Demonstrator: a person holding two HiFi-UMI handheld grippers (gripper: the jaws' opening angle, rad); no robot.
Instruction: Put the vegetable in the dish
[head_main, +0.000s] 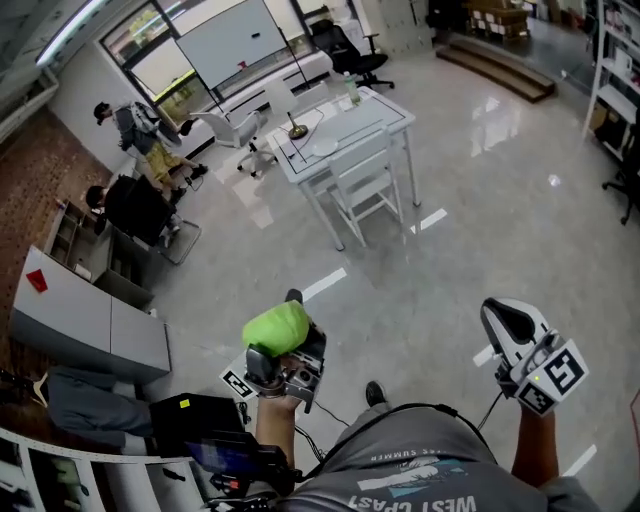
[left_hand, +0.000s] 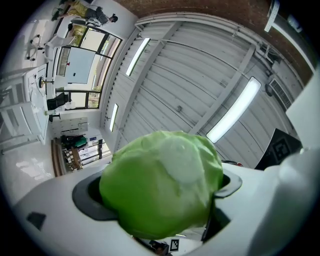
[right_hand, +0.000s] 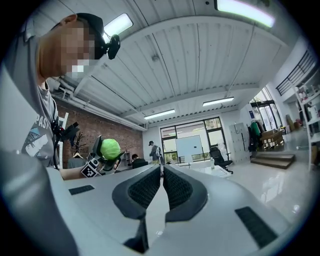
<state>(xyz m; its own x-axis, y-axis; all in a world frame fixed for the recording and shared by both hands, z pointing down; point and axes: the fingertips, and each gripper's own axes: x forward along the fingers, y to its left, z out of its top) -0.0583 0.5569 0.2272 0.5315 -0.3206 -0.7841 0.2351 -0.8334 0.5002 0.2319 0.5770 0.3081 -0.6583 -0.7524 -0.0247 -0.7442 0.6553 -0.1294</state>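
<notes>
Two-handed, standing out on the shiny grey floor, well apart from the white table up ahead. Clamping a green cabbage in the left gripper, jaws pressing in on either side of it, leaves bulging out over both of them. Holding it up in the air, resting on nothing, close to the body at the left of the head view. Tilting that gripper upward, pointing it at the ribbed white ceiling and its long light strips.

Carrying the right gripper out on the other side, well apart from the cabbage, jaws pressed together with only a thin slit between the ridged dark pads, pinching nothing. Catching the cabbage in the right gripper view too, small and bright in front of the brick wall.

Looking ahead in the head view now: seeing a white chair tucked against the near side of the table, a bottle standing at the far end, and what may be a pale plate lying on the top, too small to be sure of. Spotting a person standing far off at the left by the windows, another sitting just below.
</notes>
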